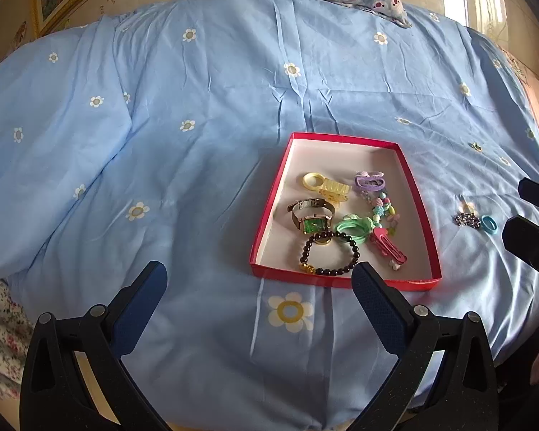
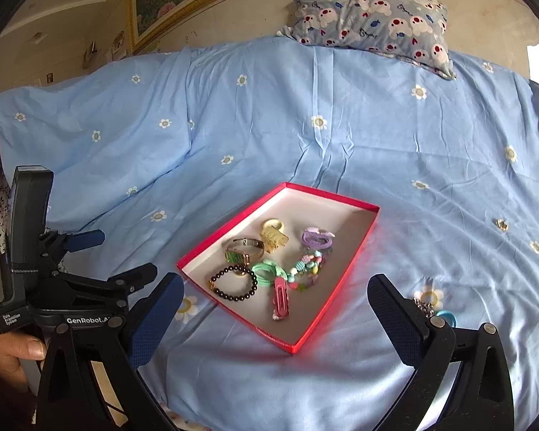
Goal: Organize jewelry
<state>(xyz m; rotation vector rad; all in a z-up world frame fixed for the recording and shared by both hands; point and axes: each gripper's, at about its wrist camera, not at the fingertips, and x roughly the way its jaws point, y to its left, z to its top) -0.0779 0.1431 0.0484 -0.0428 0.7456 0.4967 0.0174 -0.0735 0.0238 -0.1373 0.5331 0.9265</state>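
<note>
— Looking along the left gripper point(image 1: 258, 280), what lies ahead?
— Its jaws stand wide, holding nothing, above a light-blue flowered duvet point(image 1: 197, 115). Just beyond the fingertips rests a shallow red box point(image 1: 269, 212) with a pale inside. In it: a yellow hair claw point(image 1: 328, 186), a gold watch with a green face point(image 1: 311, 217), a dark beaded bracelet point(image 1: 328, 253), a green hair tie point(image 1: 354, 228), a pink hair clip point(image 1: 388, 248), a purple hair tie point(image 1: 370, 181) and a string of pastel beads point(image 1: 382, 208).

— Anything outside the box?
— On the duvet to its right, a sparkly dark piece point(image 1: 468, 219) touches a small blue ring point(image 1: 489, 224), near the other gripper's black fingers at the frame edge.

— And the right wrist view?
— The right gripper point(image 2: 275, 296) is also spread wide and empty, the red box point(image 2: 348, 273) lying between its fingers. The blue ring point(image 2: 447, 316) and a chain-like piece point(image 2: 424, 305) peek out beside the right finger. At left, a hand point(image 2: 12, 353) grips the left tool's handle. A cartoon-print pillow point(image 2: 370, 23) lies at the far end.
</note>
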